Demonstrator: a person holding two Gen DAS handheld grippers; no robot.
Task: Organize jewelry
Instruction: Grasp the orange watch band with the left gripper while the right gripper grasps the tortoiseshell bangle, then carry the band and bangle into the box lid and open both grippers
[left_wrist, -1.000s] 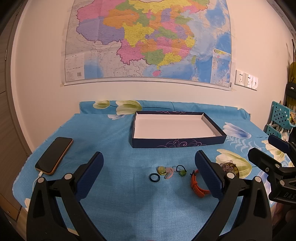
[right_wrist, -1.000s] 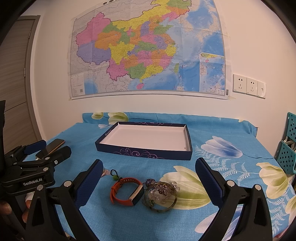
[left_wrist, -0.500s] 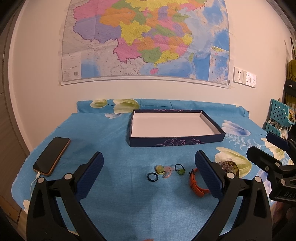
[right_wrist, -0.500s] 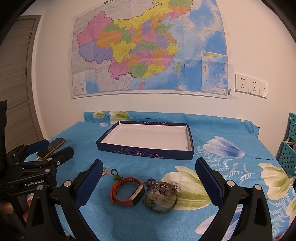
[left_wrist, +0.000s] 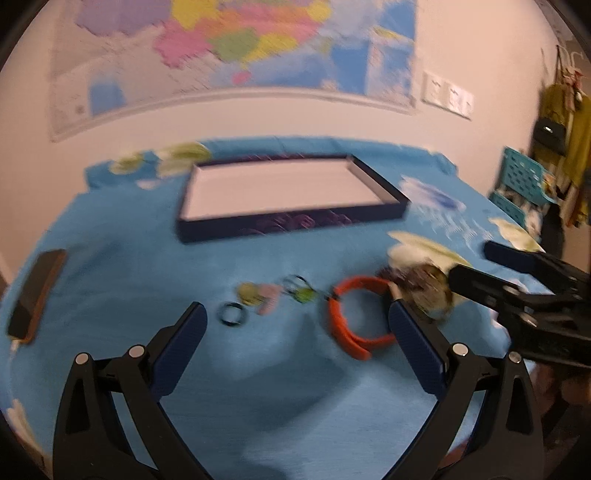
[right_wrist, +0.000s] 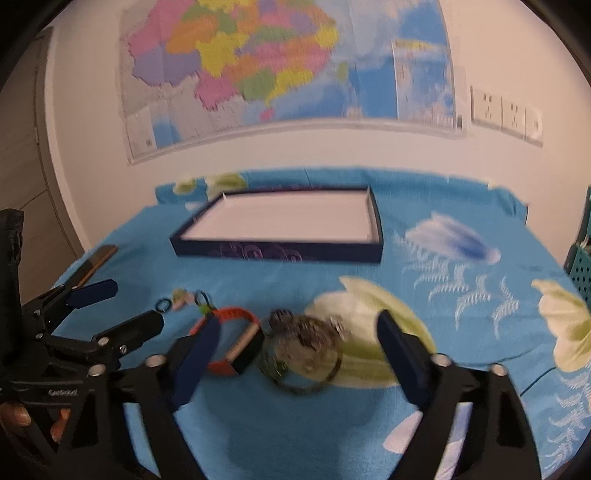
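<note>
Risk: the right gripper, its fingers closing with the bead bracelet between them but not yet pinched, stands just beside the orange watch, so a narrowing grasp may, in my judgement, snag the strap or shove both across the cloth-covered desk. The left gripper has its fingers spread and empty, angled down near the small rings. The empty tray lies beyond, well apart.

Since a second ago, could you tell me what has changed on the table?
Both tools dipped toward the jewelry: the right tool now frames the beaded glass bracelet, its jaws closing but not gripping. The left tool stays open. The orange watch band and navy tray stayed put.
</note>
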